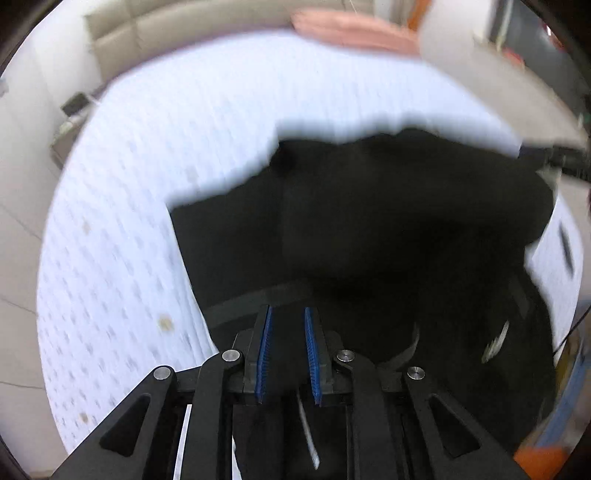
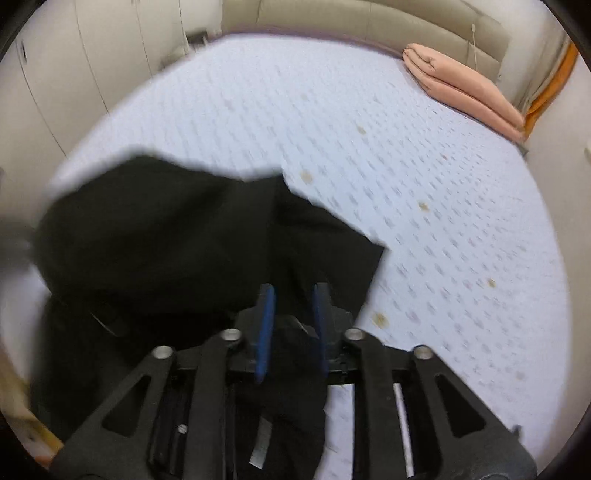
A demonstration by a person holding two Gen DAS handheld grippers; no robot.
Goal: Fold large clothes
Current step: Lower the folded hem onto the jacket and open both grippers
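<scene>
A large black garment (image 1: pixel 369 221) lies bunched on a bed with a pale patterned sheet (image 1: pixel 147 184). My left gripper (image 1: pixel 289 314) has its blue-padded jaws narrowly apart with black cloth running between them and back under the gripper. In the right wrist view the same garment (image 2: pixel 166 229) spreads to the left, and my right gripper (image 2: pixel 293 291) holds a bunch of black cloth between its blue pads (image 2: pixel 266 332). Both views are motion-blurred.
A folded peach blanket (image 2: pixel 461 92) lies at the far corner of the bed sheet (image 2: pixel 406 166) by the beige headboard (image 2: pixel 351 22); it also shows in the left wrist view (image 1: pixel 351 29). White cabinets (image 2: pixel 55 74) stand on the left. An orange curtain (image 2: pixel 554 81) hangs at the right.
</scene>
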